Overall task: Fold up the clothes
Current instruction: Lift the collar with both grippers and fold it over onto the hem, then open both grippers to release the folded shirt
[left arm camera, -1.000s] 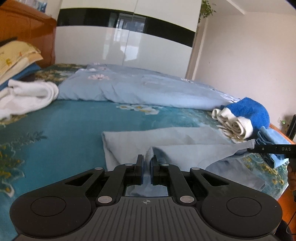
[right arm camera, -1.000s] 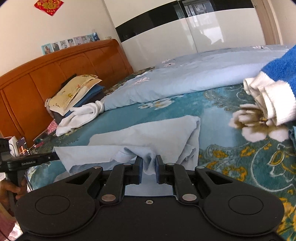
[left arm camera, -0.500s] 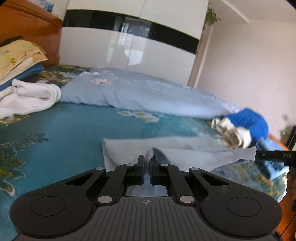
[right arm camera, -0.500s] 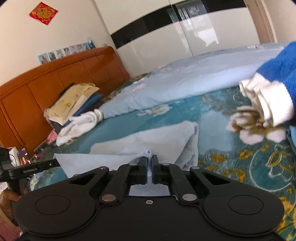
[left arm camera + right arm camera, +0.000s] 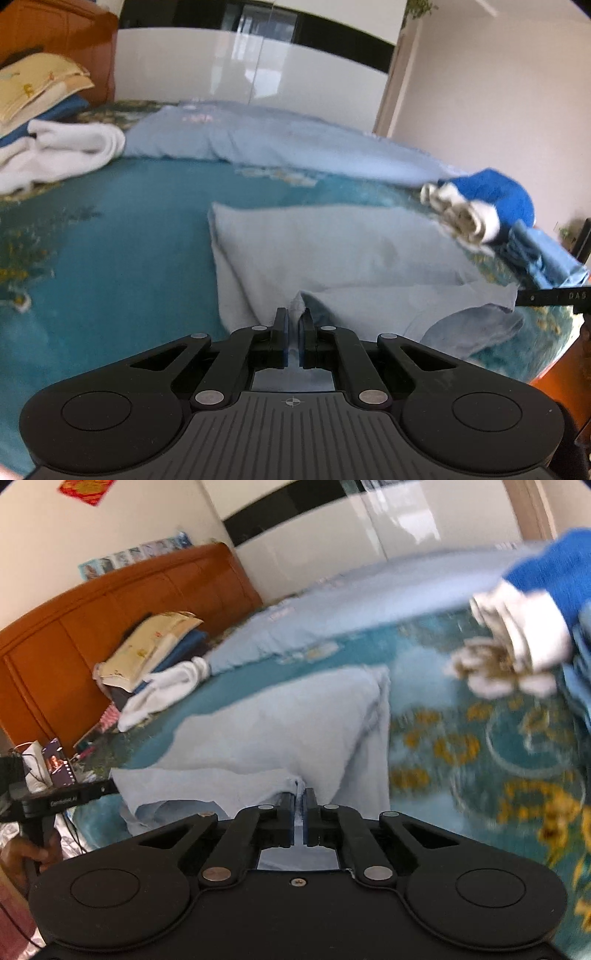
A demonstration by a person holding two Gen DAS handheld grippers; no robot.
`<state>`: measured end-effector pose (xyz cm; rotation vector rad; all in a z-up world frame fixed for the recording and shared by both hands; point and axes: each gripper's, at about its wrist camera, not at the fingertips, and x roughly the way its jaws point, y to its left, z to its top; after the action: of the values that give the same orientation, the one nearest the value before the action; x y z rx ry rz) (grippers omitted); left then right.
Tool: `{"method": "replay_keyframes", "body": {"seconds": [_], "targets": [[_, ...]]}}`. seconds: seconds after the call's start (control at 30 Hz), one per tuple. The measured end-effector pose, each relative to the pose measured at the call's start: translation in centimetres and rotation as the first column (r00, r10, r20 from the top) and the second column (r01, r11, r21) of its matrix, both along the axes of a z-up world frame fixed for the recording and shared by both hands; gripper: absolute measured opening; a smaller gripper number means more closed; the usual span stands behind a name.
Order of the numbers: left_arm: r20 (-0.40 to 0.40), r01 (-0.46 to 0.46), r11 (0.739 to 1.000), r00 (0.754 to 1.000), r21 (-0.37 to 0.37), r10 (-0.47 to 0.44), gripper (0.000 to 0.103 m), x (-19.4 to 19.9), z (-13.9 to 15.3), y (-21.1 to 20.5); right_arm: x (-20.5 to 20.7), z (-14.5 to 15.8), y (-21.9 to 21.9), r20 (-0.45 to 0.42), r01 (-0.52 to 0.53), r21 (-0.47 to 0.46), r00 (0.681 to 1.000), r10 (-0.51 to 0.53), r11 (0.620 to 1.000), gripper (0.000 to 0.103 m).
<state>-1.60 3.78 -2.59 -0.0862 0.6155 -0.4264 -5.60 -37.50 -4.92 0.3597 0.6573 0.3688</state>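
The left gripper [image 5: 294,320] pinches an edge of the pale blue cloth [image 5: 332,254] between nearly closed fingers; the right gripper [image 5: 299,800] clamps another edge of it the same way. The cloth spreads ahead of both fingertips over the teal bedspread [image 5: 110,258]. Beyond it, right of the left fingers, lies a blue-and-white towel [image 5: 491,206]; far left, white towels [image 5: 59,151] and a headboard [image 5: 110,605].

Two grippers: left gripper [image 5: 293,318], right gripper [image 5: 300,800]. One pale blue garment [image 5: 332,254]. One white towel [image 5: 62,151], one blue-and-white towel roll [image 5: 487,206], one pillow stack [image 5: 155,646], one red wall hanging [image 5: 86,489].
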Motion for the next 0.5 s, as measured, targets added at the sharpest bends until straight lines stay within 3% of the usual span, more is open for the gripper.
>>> {"method": "replay_keyframes", "body": {"seconds": [0.13,0.3,0.33,0.4,0.47,0.5], "targets": [[-0.044,-0.001,1.000,0.999,0.012,0.002,0.004,-0.3,-1.4,0.0,0.2,-0.8,0.3,-0.049,-0.007,-0.013,0.999,0.006,1.000,0.007],[-0.046,0.006,1.000,0.999,0.029,-0.005,0.007,-0.6,-1.0,-0.1,0.2,-0.6,0.5,-0.066,-0.021,-0.018,0.998,0.020,1.000,0.014],[-0.045,0.010,0.999,0.999,0.032,-0.008,0.011,-0.7,-0.8,-0.1,0.1,-0.4,0.5,-0.067,-0.026,-0.021,0.997,0.025,0.999,0.014],[-0.041,0.014,0.999,0.999,0.038,-0.012,0.028,-0.9,-0.5,-0.1,-0.1,0.0,0.4,-0.059,-0.030,-0.027,0.998,0.028,0.999,0.014],[-0.028,0.009,0.999,1.000,0.037,-0.008,0.052,-1.2,0.0,0.1,-0.4,0.6,0.4,-0.044,-0.036,-0.027,0.998,0.035,0.999,0.015],[-0.020,0.005,0.999,1.000,0.042,-0.004,0.053,-1.4,0.3,0.2,-0.5,0.9,0.3,-0.035,-0.039,-0.027,0.999,0.038,0.999,0.020]]}}
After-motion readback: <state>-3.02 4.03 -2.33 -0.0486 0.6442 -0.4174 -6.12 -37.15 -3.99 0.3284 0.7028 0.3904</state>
